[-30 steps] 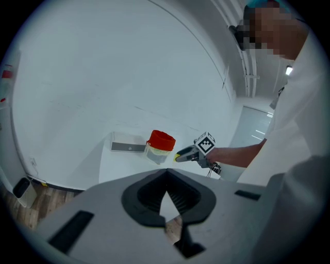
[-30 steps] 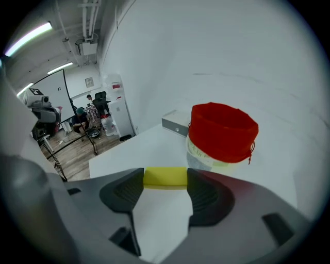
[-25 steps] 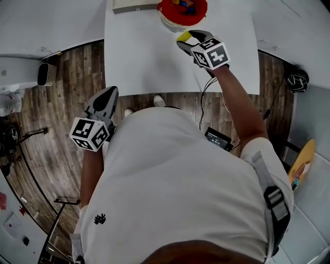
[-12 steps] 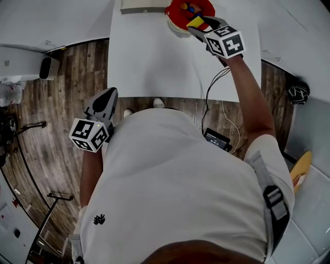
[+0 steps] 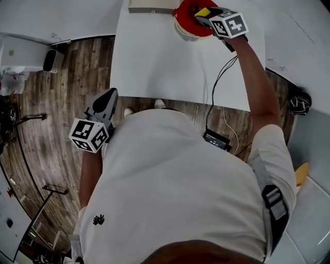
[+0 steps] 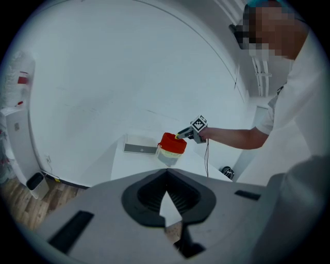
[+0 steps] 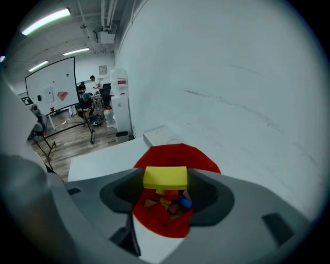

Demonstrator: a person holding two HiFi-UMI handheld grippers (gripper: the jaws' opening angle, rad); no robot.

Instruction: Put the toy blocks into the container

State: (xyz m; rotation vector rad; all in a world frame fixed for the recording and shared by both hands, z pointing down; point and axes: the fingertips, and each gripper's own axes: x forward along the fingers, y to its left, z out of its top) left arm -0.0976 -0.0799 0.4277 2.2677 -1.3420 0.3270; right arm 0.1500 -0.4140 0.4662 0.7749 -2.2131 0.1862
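My right gripper point(image 5: 202, 14) is shut on a yellow block point(image 7: 165, 177) and holds it right above the red container point(image 7: 172, 154) at the far edge of the white table point(image 5: 154, 56). Several coloured blocks point(image 7: 167, 202) lie inside the container, seen below the yellow one. From the head view the yellow block point(image 5: 202, 12) shows over the container's red rim point(image 5: 183, 15). My left gripper point(image 5: 105, 100) hangs shut and empty beside my body, off the table over the wooden floor. Its own view shows the container point(image 6: 171, 144) far off with the right gripper point(image 6: 186, 133) above it.
A flat grey box point(image 5: 149, 6) lies to the left of the container at the table's far edge. A black cable point(image 5: 219, 82) runs from the right gripper down to a small device point(image 5: 215, 139) at my waist. White wall stands behind the table.
My right gripper has carried the yellow block away from me, from short of the container to directly over its opening. The left gripper has stayed where it was.
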